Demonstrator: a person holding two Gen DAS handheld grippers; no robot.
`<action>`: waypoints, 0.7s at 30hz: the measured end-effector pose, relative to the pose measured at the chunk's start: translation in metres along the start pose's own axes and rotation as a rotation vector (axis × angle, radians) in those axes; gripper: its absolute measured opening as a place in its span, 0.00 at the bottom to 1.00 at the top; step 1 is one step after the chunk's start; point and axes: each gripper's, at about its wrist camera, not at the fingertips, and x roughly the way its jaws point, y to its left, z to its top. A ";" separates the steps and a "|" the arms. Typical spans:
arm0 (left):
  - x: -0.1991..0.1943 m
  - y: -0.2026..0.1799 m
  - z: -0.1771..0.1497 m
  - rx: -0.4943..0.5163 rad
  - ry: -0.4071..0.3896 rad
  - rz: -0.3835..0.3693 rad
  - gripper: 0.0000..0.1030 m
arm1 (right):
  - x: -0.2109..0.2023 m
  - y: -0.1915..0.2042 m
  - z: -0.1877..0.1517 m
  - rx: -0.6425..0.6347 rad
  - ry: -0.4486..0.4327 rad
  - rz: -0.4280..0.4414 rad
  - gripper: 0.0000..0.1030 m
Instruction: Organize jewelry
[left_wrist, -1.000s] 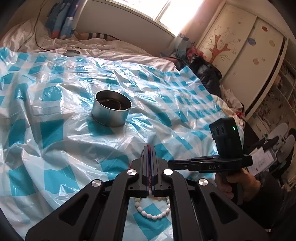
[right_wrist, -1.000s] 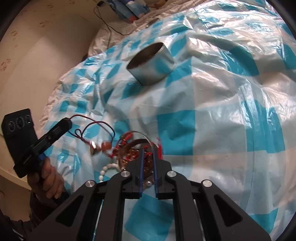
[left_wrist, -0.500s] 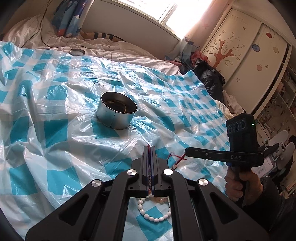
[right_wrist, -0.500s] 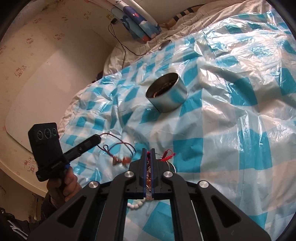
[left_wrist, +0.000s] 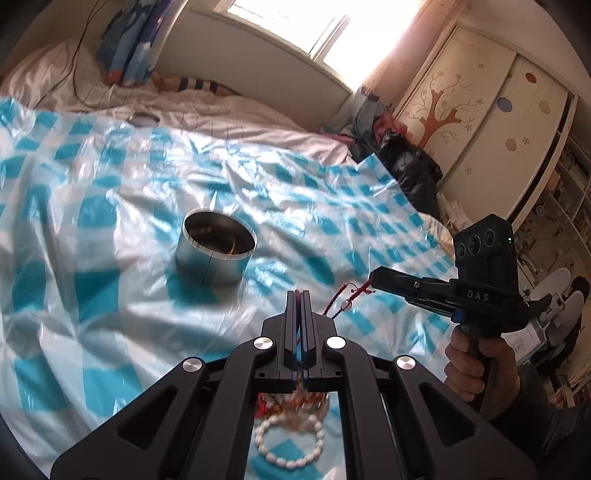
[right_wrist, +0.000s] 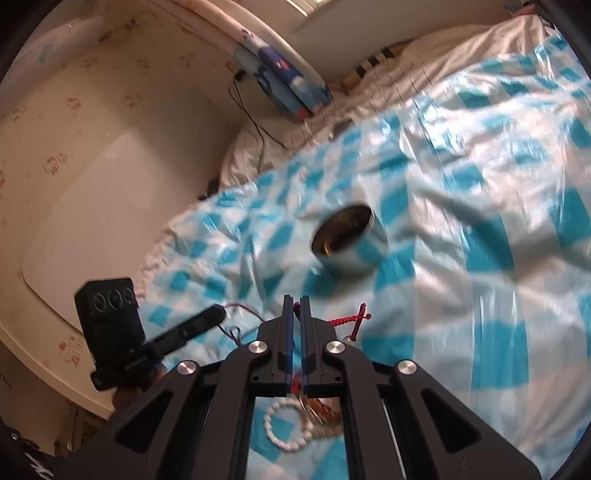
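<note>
A bed is covered by a crinkled blue-and-white checked plastic sheet (left_wrist: 110, 206), on which a round metal tin (left_wrist: 216, 251) stands upright and open-topped, with dark contents that cannot be made out. The left gripper (left_wrist: 300, 295) is seen with its fingers pressed together; a thin dark-red cord (right_wrist: 242, 308) is caught at the tip, as shown from the right wrist view, and is seen trailing down toward the sheet. The right gripper (right_wrist: 294, 300) is seen with its fingers nearly together, a narrow slit remaining, and a red braided cord (left_wrist: 345, 297) is clamped between them; its knotted end and a small clear bead hang free beside the fingers, above the sheet. In the left wrist view this braided cord is seen running from the right gripper's tip down past the left gripper's fingers. A white bead bracelet (left_wrist: 291, 443) is observed lying on the sheet beneath both grippers, touching a small heap of amber and red jewelry (left_wrist: 295, 402) that is blurred and partly hidden by the gripper frames. The tin is set well apart from this heap, further up the bed. A hand (left_wrist: 476, 369) is seen gripping the handle of the right gripper. Both views are motion-blurred.
</note>
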 end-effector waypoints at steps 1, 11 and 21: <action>0.001 -0.001 0.004 0.001 -0.006 0.000 0.01 | -0.001 0.000 0.004 0.004 -0.008 0.006 0.04; 0.036 -0.001 0.055 0.016 -0.023 0.042 0.01 | 0.004 -0.015 0.029 0.073 -0.057 0.052 0.04; 0.080 0.010 0.086 0.000 -0.002 0.032 0.01 | 0.019 -0.041 0.040 0.121 -0.079 0.046 0.04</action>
